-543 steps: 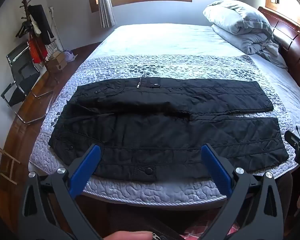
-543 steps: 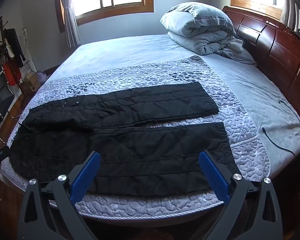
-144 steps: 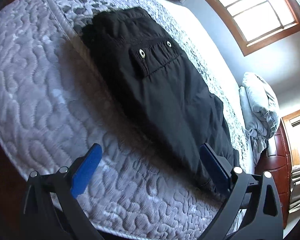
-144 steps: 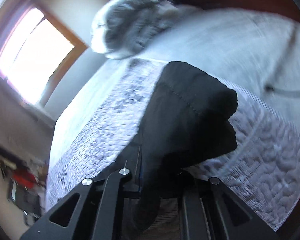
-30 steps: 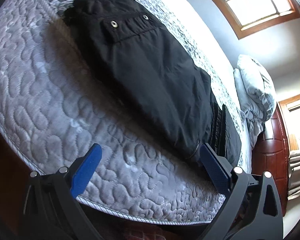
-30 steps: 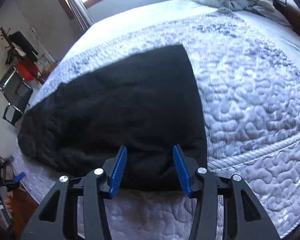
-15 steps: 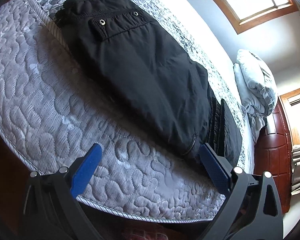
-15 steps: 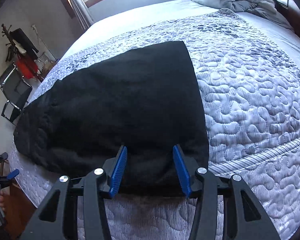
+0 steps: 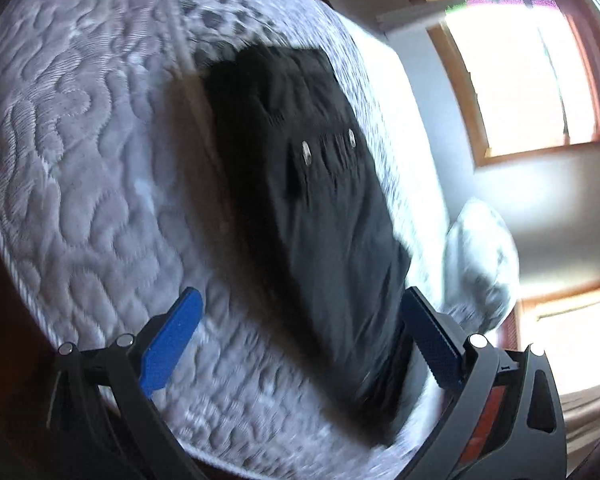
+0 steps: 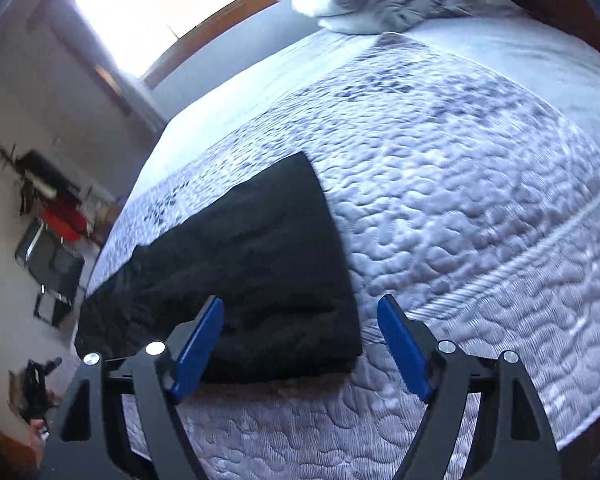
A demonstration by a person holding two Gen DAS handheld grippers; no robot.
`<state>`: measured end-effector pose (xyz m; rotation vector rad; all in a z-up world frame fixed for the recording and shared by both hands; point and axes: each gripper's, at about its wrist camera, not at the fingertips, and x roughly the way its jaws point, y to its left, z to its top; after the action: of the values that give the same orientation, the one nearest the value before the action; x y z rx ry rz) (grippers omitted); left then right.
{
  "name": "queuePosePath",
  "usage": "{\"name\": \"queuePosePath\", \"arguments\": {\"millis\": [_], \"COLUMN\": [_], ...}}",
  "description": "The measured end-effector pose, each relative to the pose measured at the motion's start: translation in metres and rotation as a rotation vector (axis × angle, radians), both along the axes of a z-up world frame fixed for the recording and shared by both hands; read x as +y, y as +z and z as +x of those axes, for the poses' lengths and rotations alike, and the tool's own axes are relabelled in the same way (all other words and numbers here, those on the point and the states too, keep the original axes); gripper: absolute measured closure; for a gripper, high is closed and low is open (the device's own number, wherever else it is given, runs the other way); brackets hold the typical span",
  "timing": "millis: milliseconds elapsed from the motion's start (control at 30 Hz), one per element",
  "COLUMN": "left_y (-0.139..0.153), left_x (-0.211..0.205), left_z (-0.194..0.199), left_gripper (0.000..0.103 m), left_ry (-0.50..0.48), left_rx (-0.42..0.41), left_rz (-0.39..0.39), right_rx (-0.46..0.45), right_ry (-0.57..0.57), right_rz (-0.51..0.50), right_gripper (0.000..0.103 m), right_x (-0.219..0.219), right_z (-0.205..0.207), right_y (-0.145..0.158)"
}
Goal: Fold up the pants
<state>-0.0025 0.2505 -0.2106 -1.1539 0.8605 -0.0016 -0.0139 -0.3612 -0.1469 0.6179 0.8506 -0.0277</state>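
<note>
Right gripper point(image 10: 300, 344): fingers opening, nothing pinched, just over the near folded edge of the pants point(image 10: 236, 276). Left gripper point(image 9: 300, 344): fingers wide apart, empty, beside the same pants. Black bundle lying on the quilt point(image 10: 480, 208). Probably soft, padded, light, floppy; best taken at the thick folded corners.

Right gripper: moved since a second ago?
Yes. The right gripper has backed off the folded pants; its jaws are opening, clear of the hem, nearer the quilt edge.
</note>
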Motion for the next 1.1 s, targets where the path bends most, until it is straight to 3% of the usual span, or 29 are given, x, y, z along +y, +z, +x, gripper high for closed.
{"name": "queuePosePath", "arguments": {"millis": [167, 367, 800, 1100], "left_y": [-0.01, -0.019, -0.035, -0.029], "left_x": [0.033, 0.053, 0.055, 0.068], "left_z": [0.009, 0.02, 0.042, 0.071], "left_gripper": [0.004, 0.004, 0.004, 0.004], "left_ry": [0.105, 0.14, 0.16, 0.149], "left_rx": [-0.052, -0.079, -0.075, -0.085], "left_rz": [-0.131, -0.216, -0.239, -0.179], "right_rx": [0.022, 0.031, 0.064, 0.078], "right_ry": [-0.021, 0.0, 0.051, 0.053], "right_rz": [-0.007, -0.032, -0.074, -0.095], "right_gripper": [0.023, 0.023, 0.023, 0.023], "right_x": [-0.002, 0.008, 0.025, 0.027], "right_z": [-0.001, 0.002, 0.013, 0.015], "right_y": [-0.004, -0.003, -0.005, -0.006]}}
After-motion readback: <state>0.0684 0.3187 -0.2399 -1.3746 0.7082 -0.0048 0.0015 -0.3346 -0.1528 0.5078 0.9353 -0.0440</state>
